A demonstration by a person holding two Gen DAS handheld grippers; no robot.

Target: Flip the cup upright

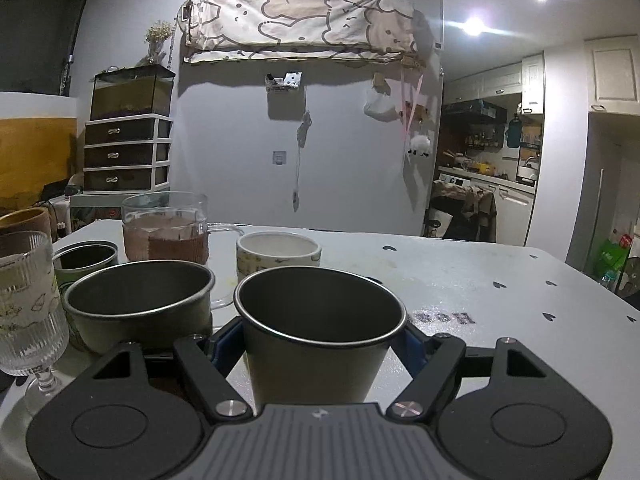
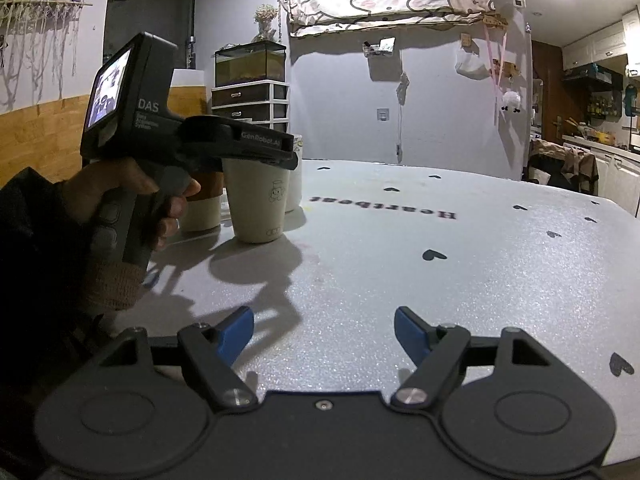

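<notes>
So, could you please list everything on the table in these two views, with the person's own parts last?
metal cup: one, grey, upright, between the left gripper's fingers
metal cups: two more, grey, upright, left of it
ribbed glass goblet: one, clear, far left
glass mug: one, clear with a brown sleeve, behind the metal cups
ceramic cup: one, white, patterned, mid table
paper cup: one, cream with a small drawing, left side in the right wrist view
table: one, white with black hearts
left gripper: black, blue pads, around the cup
right gripper: black, blue pads, open over bare table
hand: one, holding the left gripper's handle
</notes>
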